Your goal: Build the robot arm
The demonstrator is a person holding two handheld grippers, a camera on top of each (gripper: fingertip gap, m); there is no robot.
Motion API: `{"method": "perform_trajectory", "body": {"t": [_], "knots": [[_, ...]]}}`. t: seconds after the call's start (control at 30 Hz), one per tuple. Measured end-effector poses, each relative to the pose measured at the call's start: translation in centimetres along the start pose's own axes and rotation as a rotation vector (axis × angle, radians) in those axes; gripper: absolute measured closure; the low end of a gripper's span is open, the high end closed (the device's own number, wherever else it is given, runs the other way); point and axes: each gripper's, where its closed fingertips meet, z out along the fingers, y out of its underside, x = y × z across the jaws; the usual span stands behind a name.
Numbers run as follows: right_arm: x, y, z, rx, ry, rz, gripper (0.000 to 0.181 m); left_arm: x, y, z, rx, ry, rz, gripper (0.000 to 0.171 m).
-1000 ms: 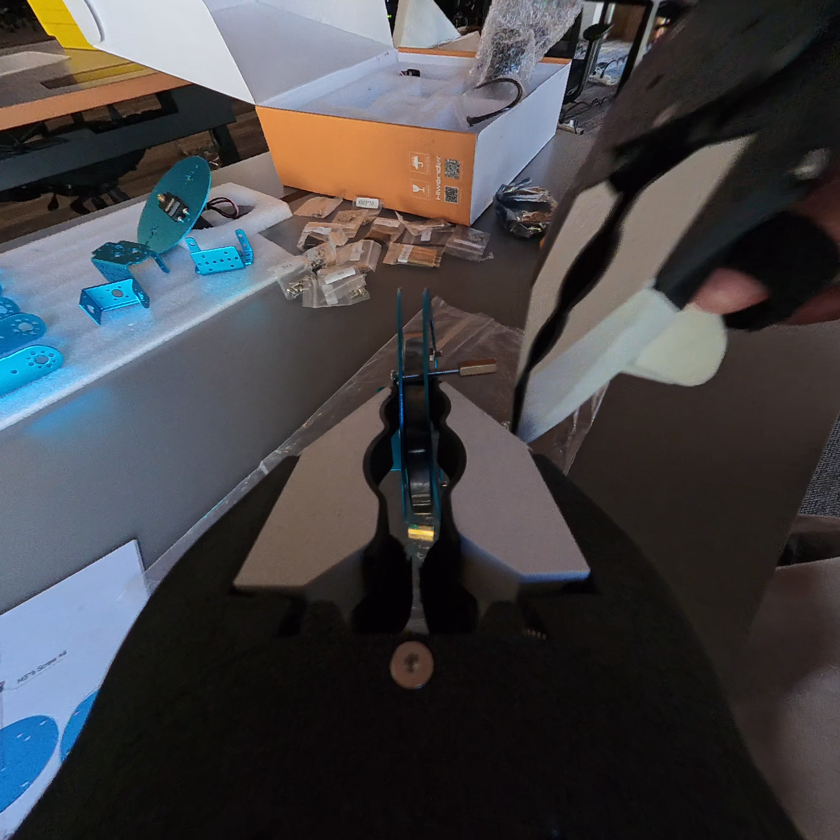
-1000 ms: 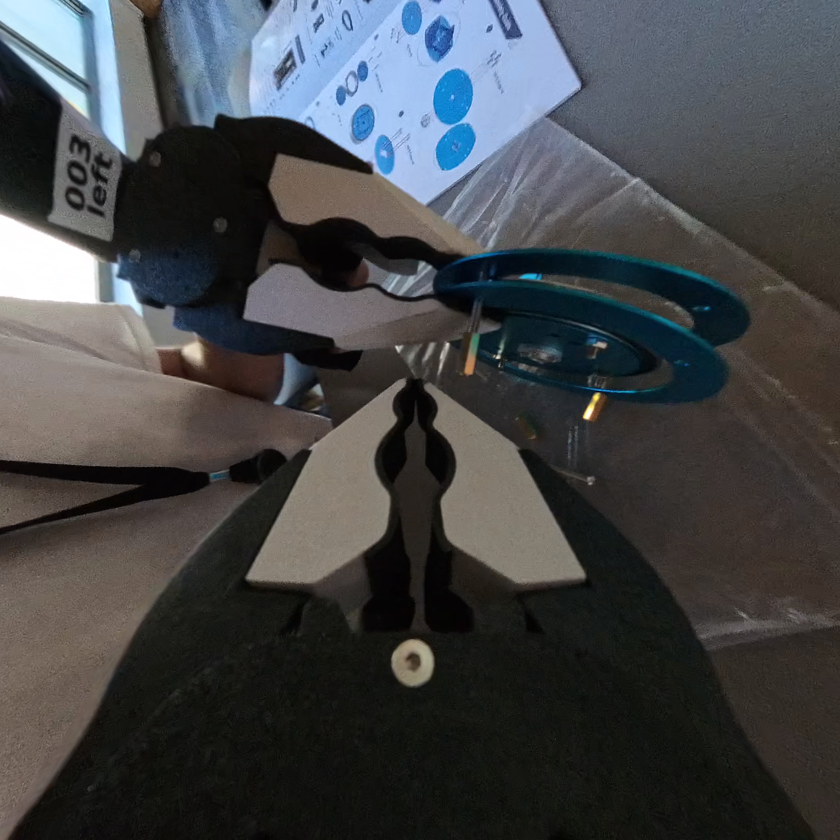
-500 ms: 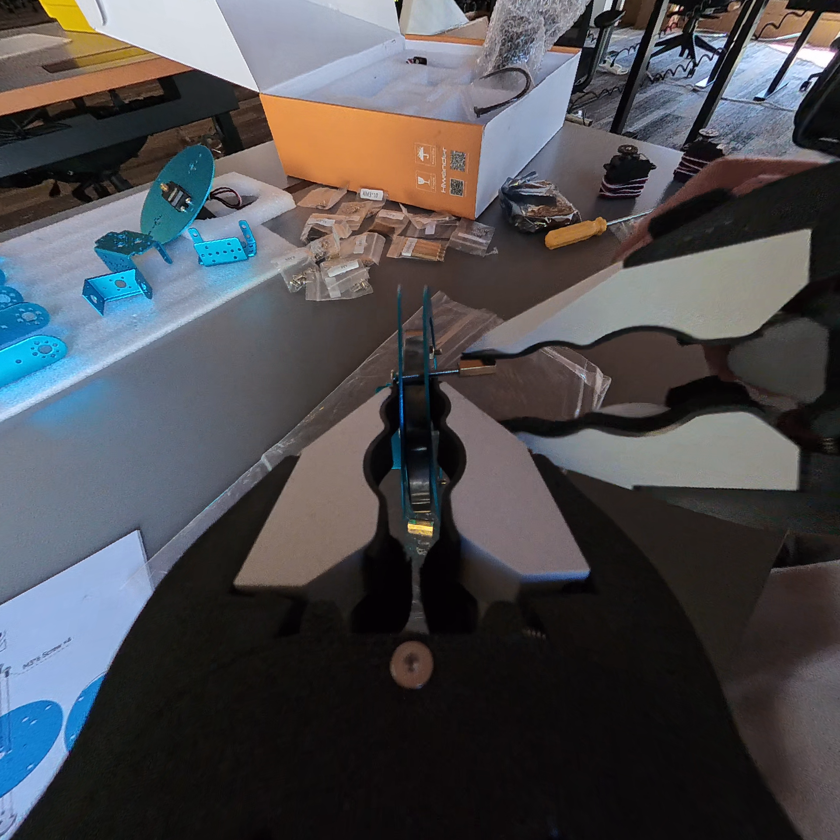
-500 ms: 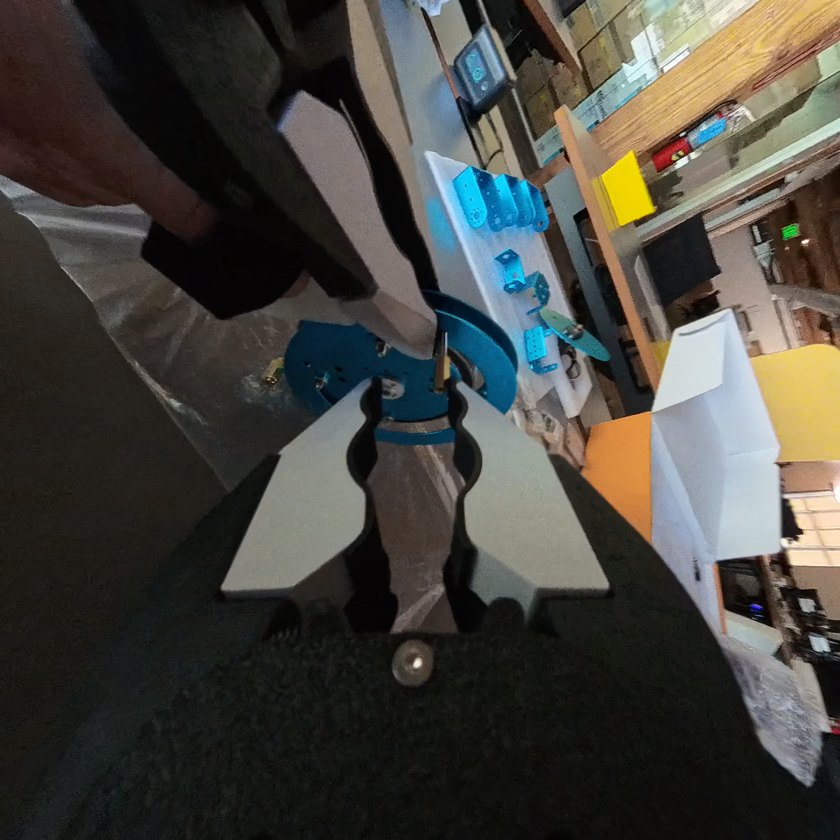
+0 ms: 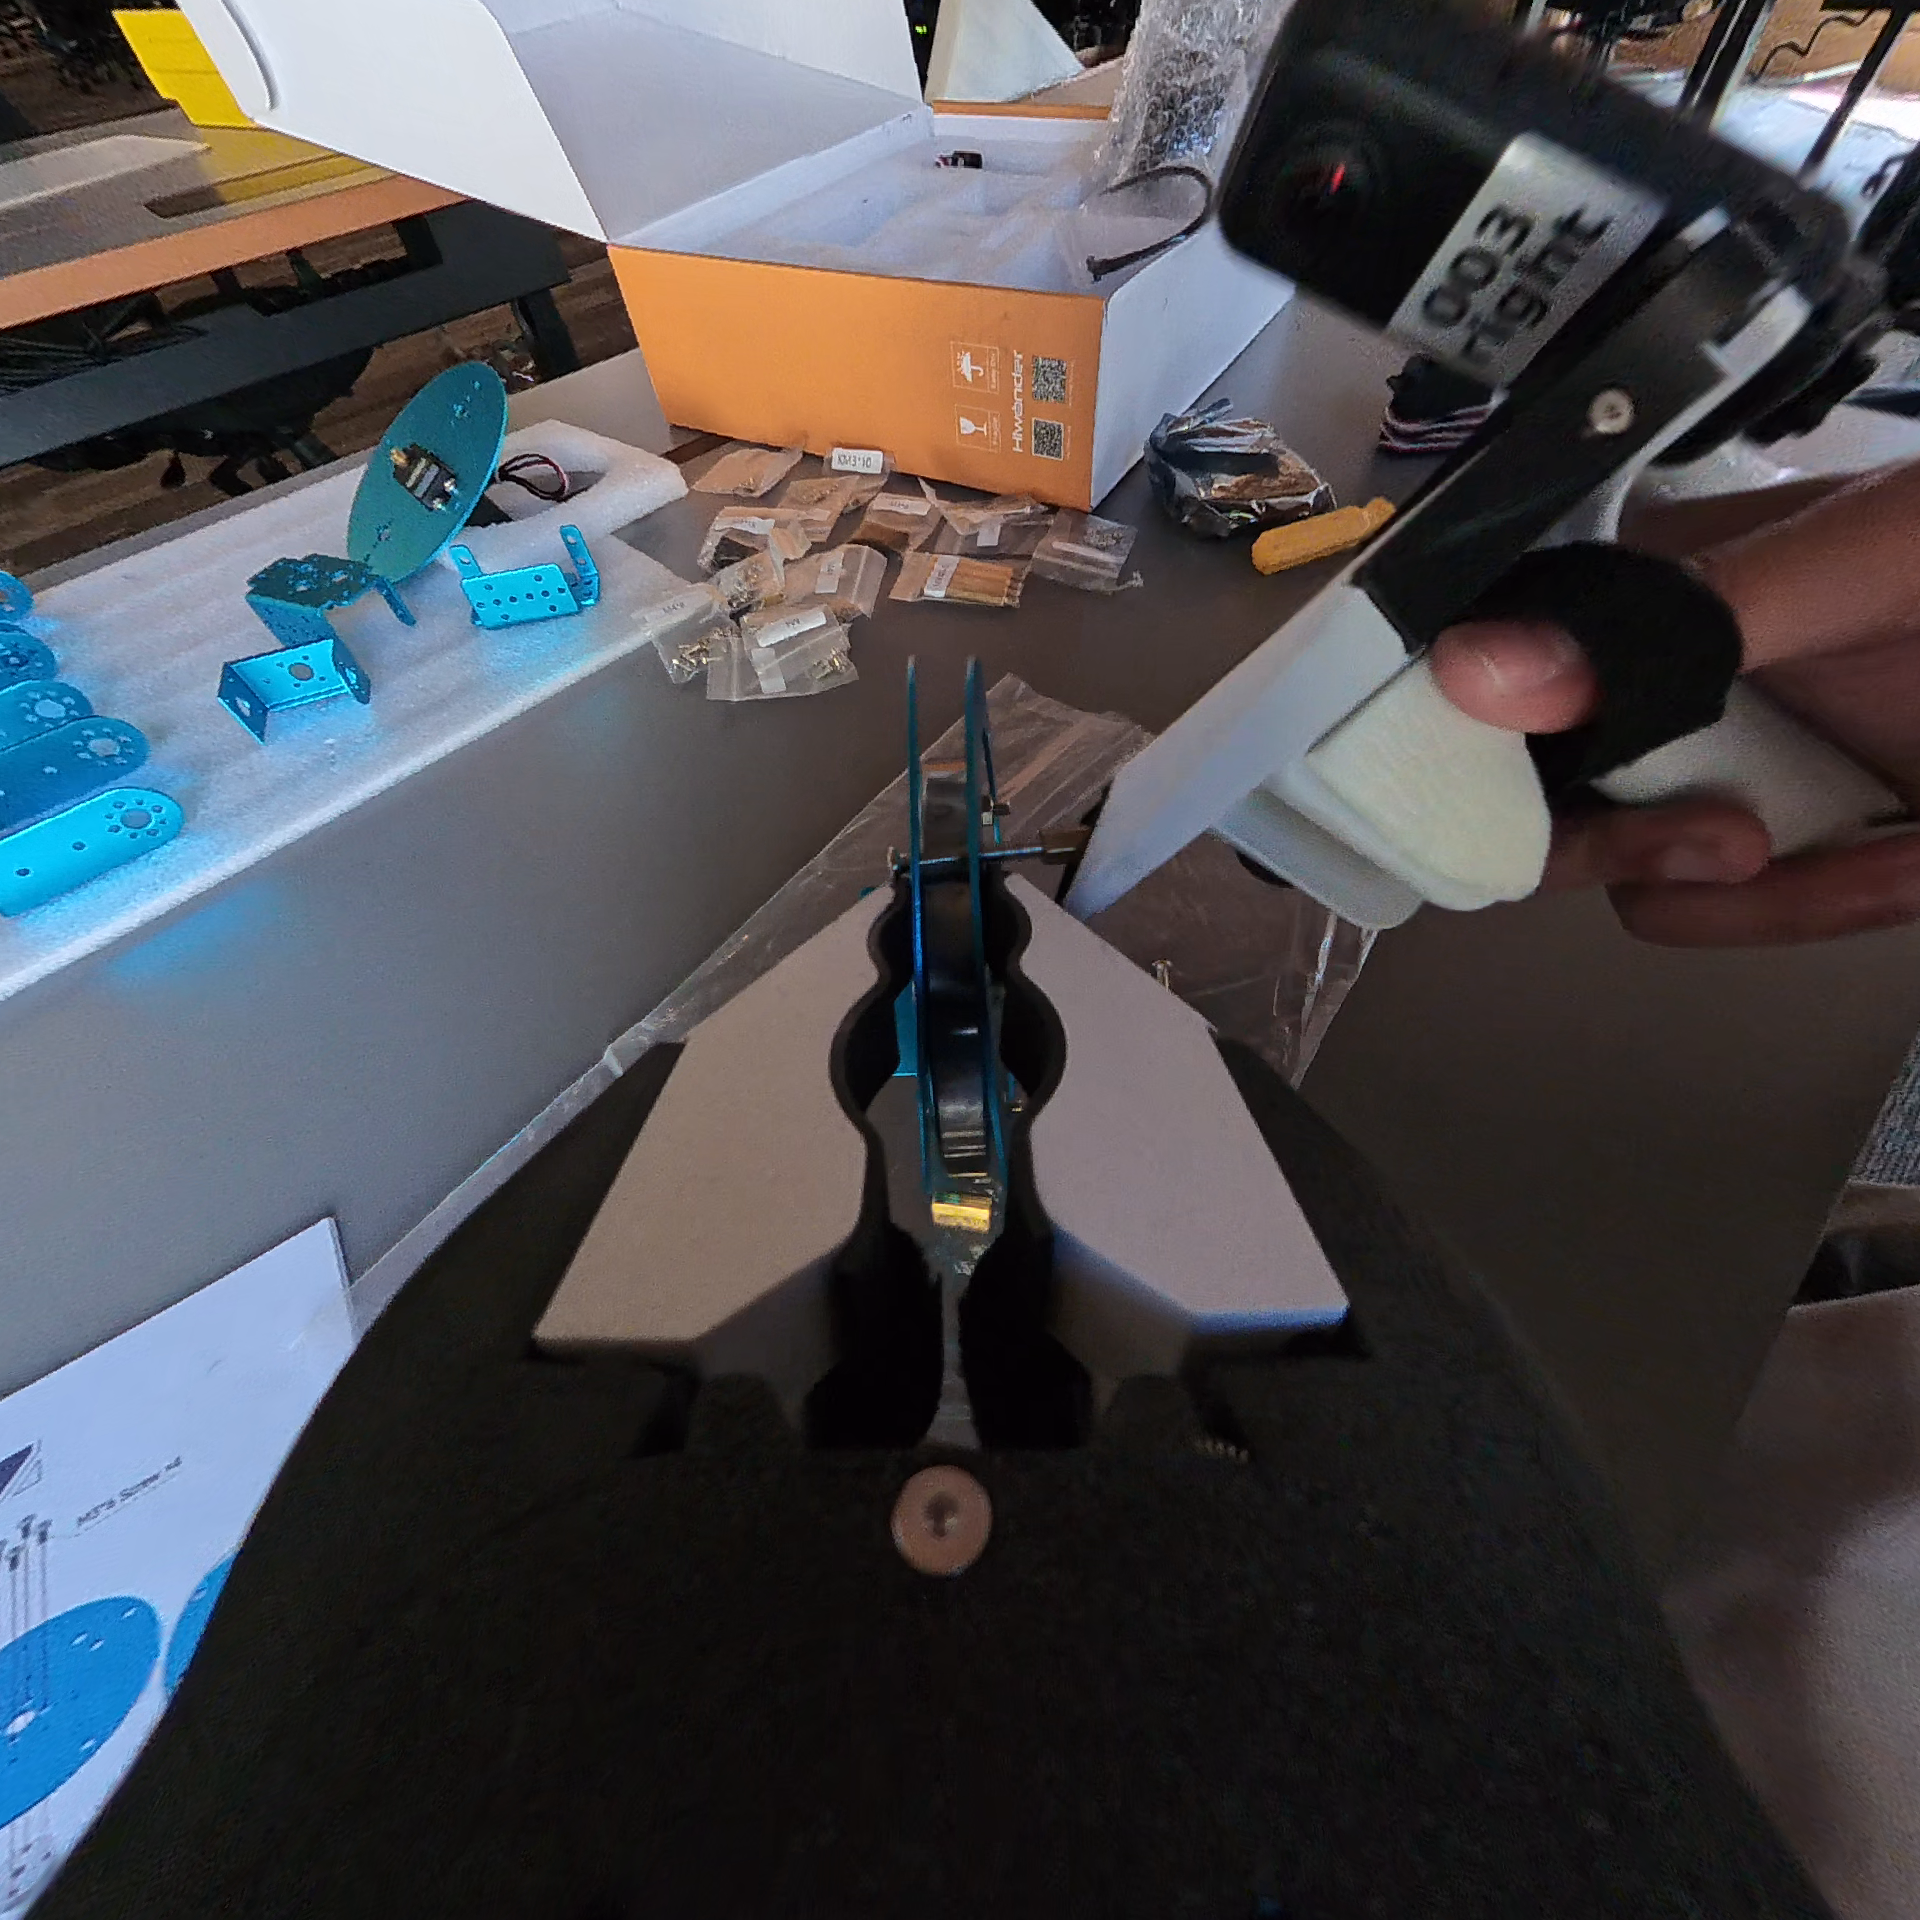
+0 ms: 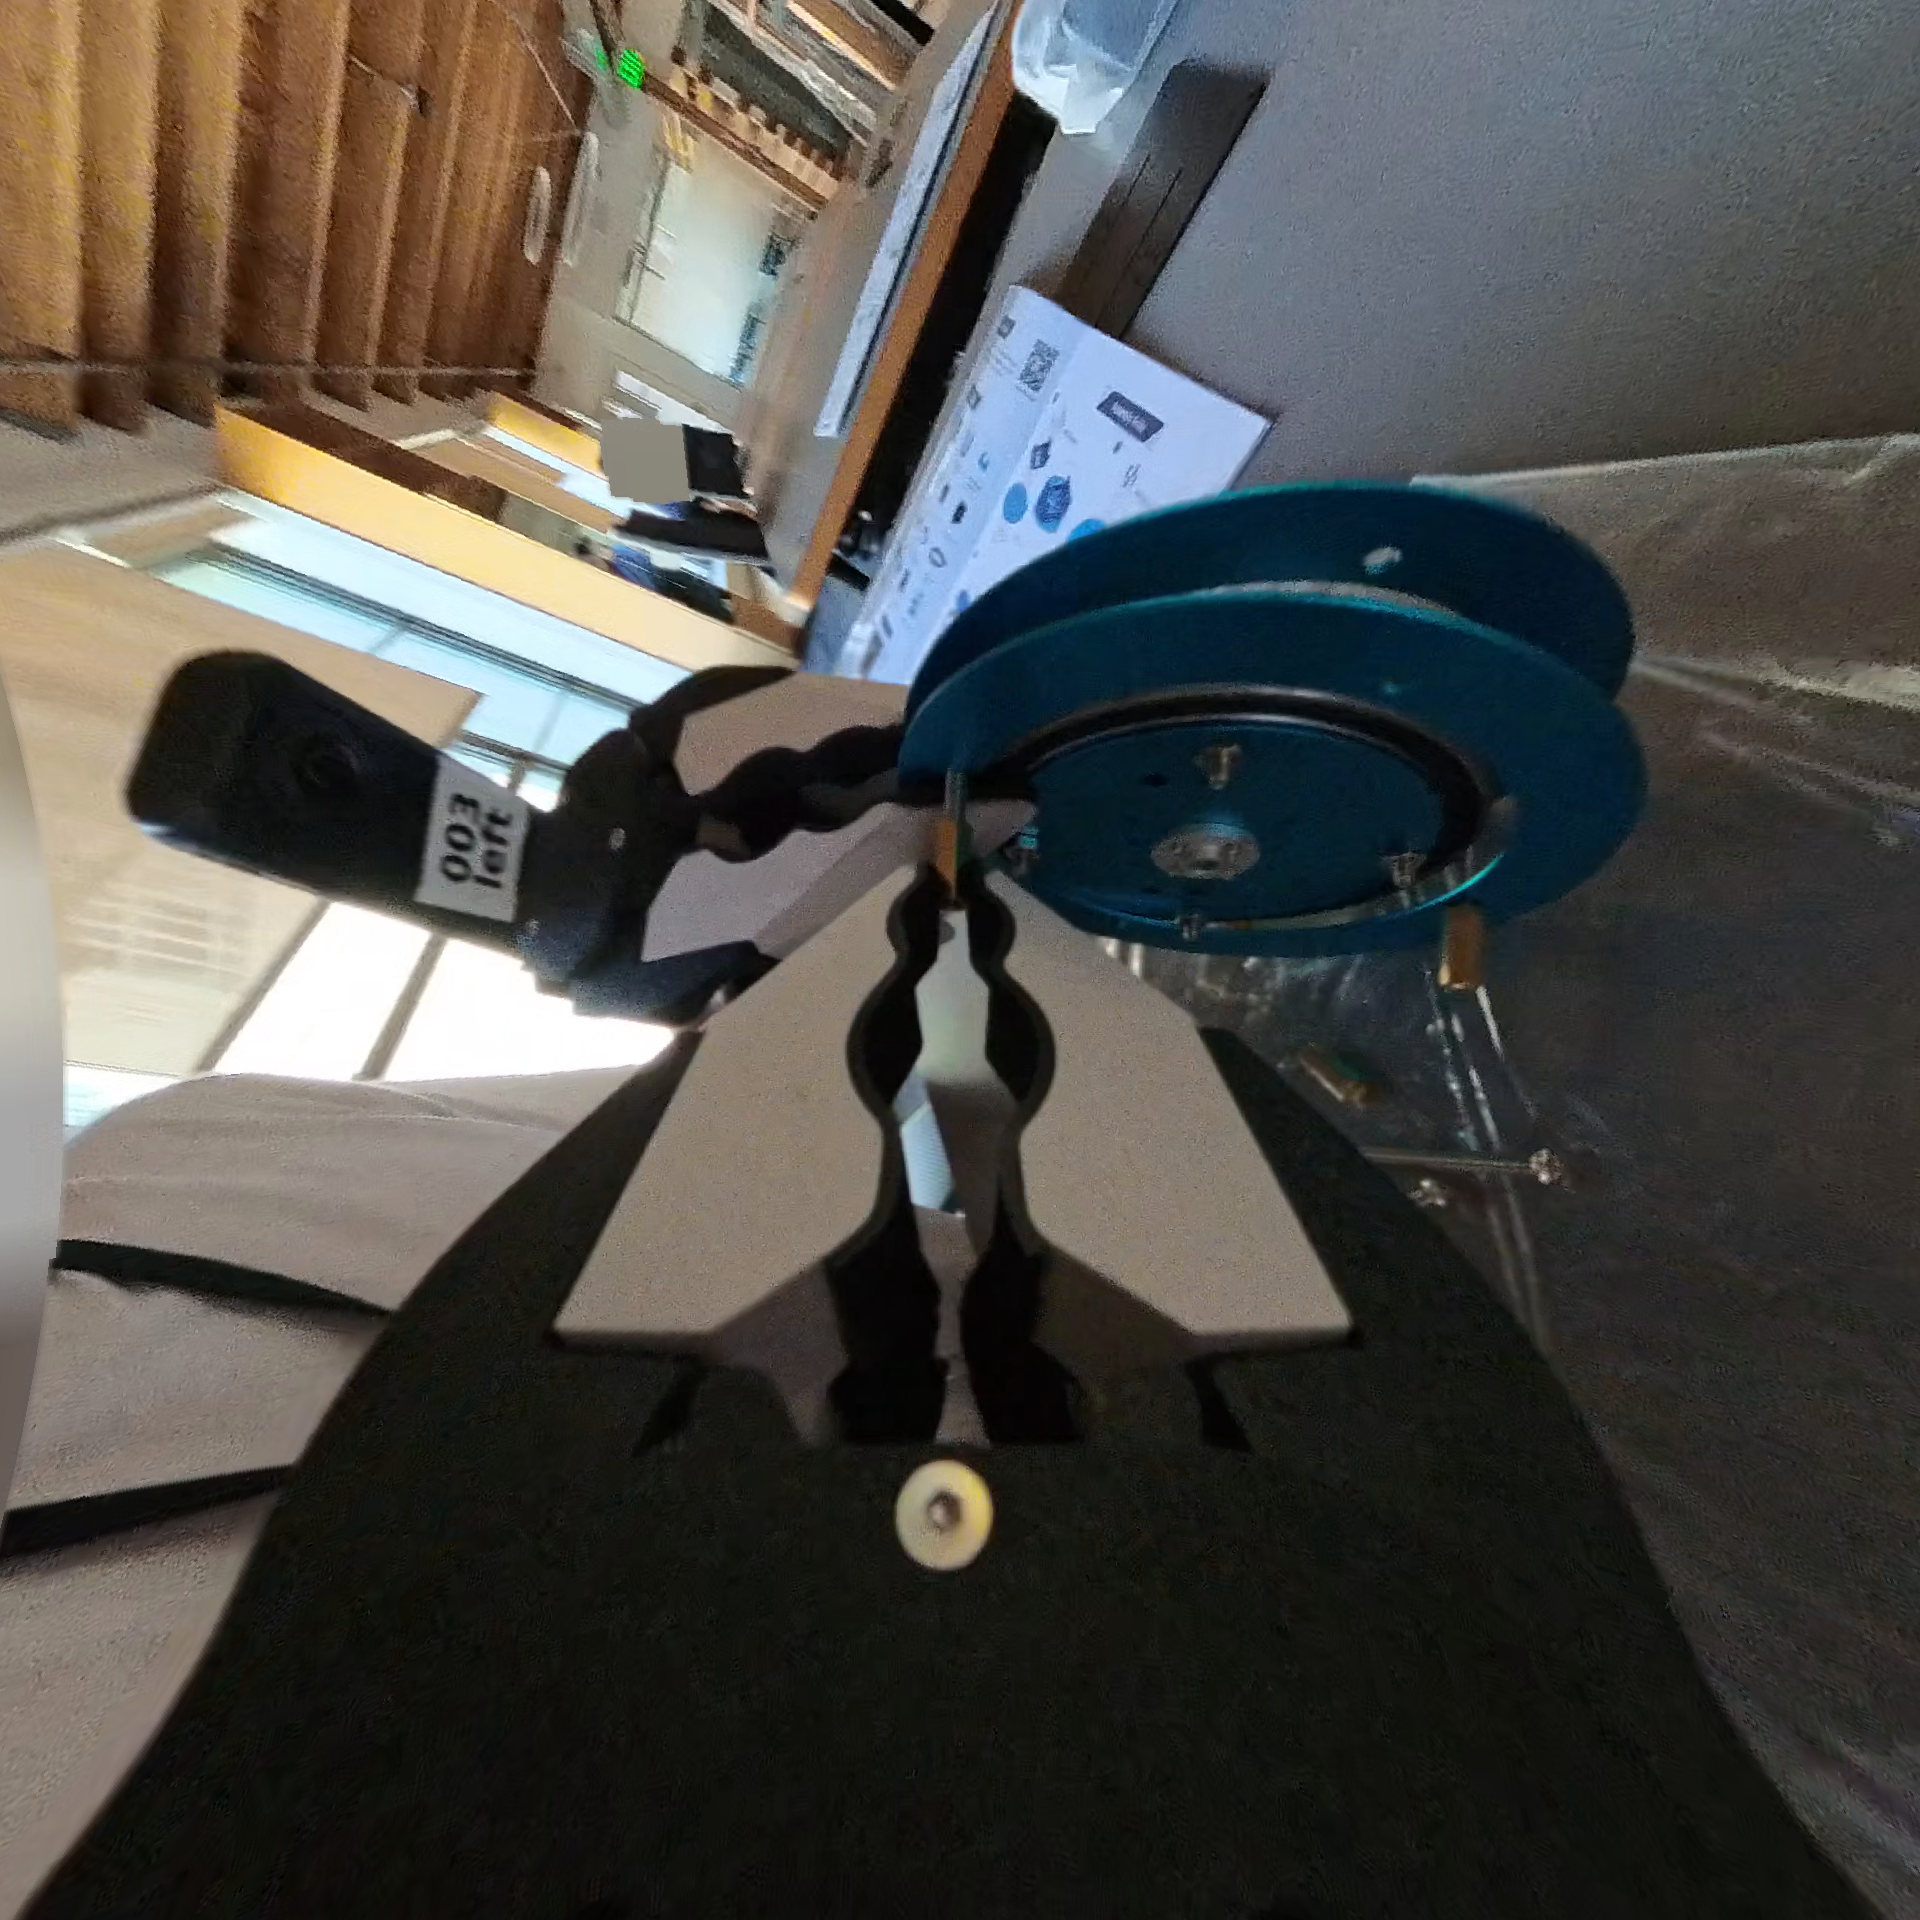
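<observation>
Fingers (image 5: 727, 1132) of the left gripper (image 5: 951, 904) are clamped on the edge of a blue two-disc assembly (image 5: 940, 831), which it holds up on edge over a clear plastic bag (image 5: 1049, 727) on the grey worktop (image 5: 416, 987). From the right wrist view the same assembly (image 6: 1288, 748) looks like two round plates stacked with a gap, joined by little brass standoffs. The right gripper (image 6: 948, 883) has its fingers nearly together, tips pinched on one brass standoff (image 6: 943, 847) at the near rim of the discs. A hand (image 5: 1766, 727) grips its white handle.

Around it: left on the worktop there's a white foam sheet (image 5: 156, 644) with blue metal brackets (image 5: 296, 681) and a blue disc with a servo (image 5: 426, 473). Further back sits an open orange and white box (image 5: 831, 353), with small bags of screws (image 5: 831, 582) spilled in front of it. A printed instruction sheet (image 5: 125, 1558) lies at the near left.
</observation>
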Motion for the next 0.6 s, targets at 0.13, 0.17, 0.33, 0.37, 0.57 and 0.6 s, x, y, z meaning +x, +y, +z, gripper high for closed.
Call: {"method": "perform_trajectory", "body": {"t": [0.13,0.17,0.33,0.37,0.57,0.6], "knots": [[0.7,-0.3,-0.6,-0.034,0.309,-0.415,0.176,0.3,-0.1,0.1,-0.007,0.015,0.006,0.159],[0.7,-0.5,-0.8,-0.034,0.39,-0.538,0.173,0.3,-0.1,0.2,-0.009,0.014,0.009,0.159],[1.0,-1.9,-1.8,-0.064,0.854,-1.108,0.162,0.0,0.0,0.1,-0.012,0.02,-0.008,0.159],[0.9,-1.9,-1.7,-0.081,0.915,-1.209,0.164,0.0,0.0,0.1,-0.011,0.015,-0.006,0.159],[0.7,-1.5,-1.3,-0.14,0.858,-1.164,0.176,-0.1,0.0,0.1,0.008,0.037,-0.032,0.159],[0.8,-1.5,-1.2,-0.14,0.813,-1.115,0.176,-0.1,0.0,0.0,0.012,0.042,-0.037,0.159]]}}
